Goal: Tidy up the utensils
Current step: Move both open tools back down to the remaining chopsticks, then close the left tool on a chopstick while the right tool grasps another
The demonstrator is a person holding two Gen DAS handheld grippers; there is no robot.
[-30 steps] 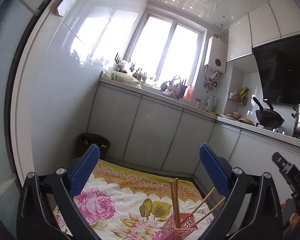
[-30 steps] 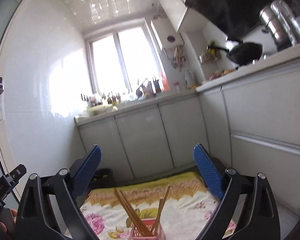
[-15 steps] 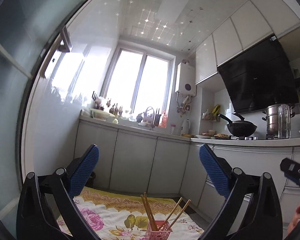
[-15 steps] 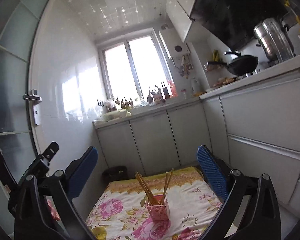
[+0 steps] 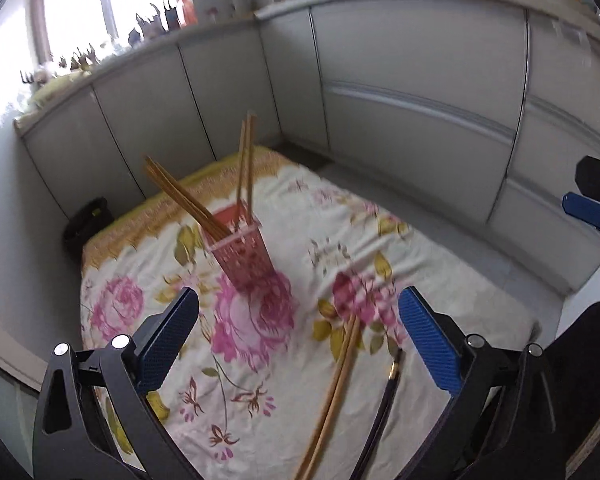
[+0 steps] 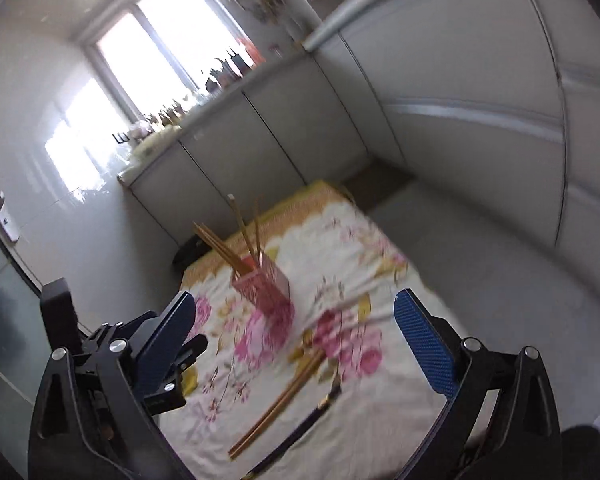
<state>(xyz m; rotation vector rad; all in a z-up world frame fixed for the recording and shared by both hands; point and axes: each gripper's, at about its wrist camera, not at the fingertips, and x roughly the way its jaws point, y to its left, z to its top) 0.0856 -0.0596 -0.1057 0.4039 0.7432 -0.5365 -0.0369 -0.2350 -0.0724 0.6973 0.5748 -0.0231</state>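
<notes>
Clearly both tools hang open and empty, the left tool (image 5: 298,334) and right tool (image 6: 296,338), above a floral cloth (image 5: 260,380). One pink holder (image 5: 242,248) carries about four chopsticks; two wooden chopsticks (image 5: 336,392) and one dark stick (image 5: 384,408) lie loose. Likely risk: a clumsy insertion tipping the light holder.

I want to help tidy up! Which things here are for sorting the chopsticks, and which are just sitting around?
For the job:
- pink holder with chopsticks standing in it
- loose wooden chopsticks lying on the cloth
- dark chopstick beside them
- left gripper and right gripper, both open

Just sitting around:
- flowered cloth
- black bin
- cabinets
- window
</notes>
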